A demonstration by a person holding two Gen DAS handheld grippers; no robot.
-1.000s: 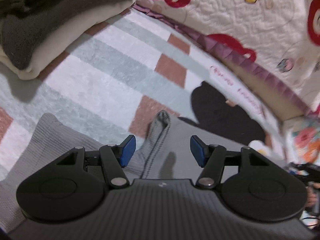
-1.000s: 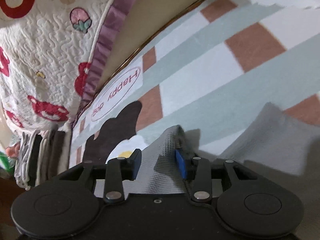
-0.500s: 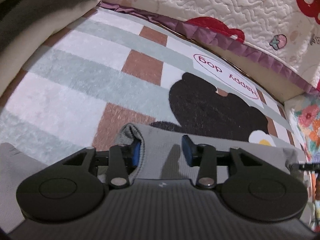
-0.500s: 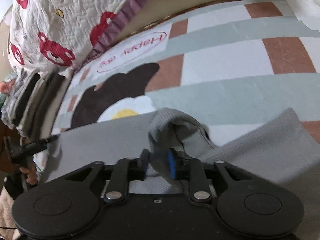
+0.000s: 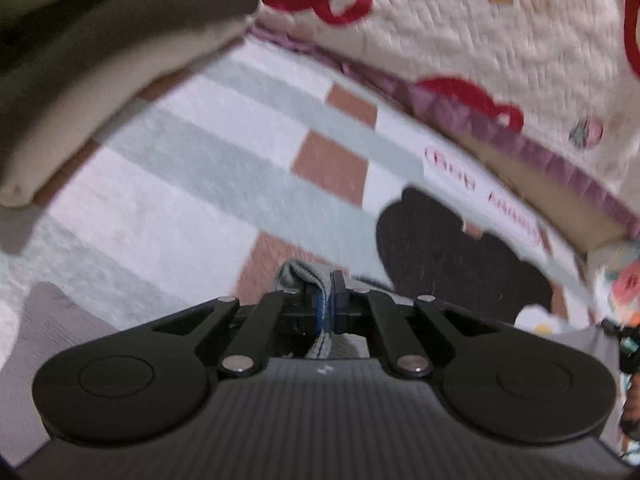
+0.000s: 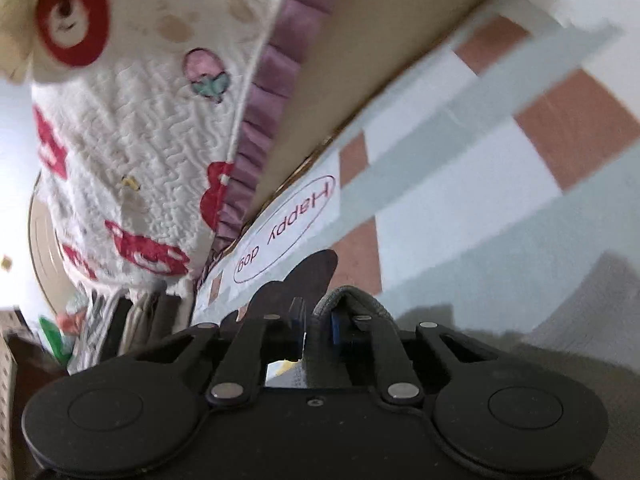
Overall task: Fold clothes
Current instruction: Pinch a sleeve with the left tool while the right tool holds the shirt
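1. The left gripper [image 5: 328, 300] was clamped on a ribbed edge of the grey knit garment [image 5: 304, 276], low centre of frame.
2. The right gripper [image 6: 316, 318], jaws just closing, pinched another hem fold [image 6: 352, 300]; cloth trailed lower right over the checked rug [image 6: 460, 208].

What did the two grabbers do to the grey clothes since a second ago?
Both closed. The left gripper had open jaws beside a fold of the grey garment; now it pinches it. The right gripper has just been closing and now clamps its fold. The checked rug stays put.
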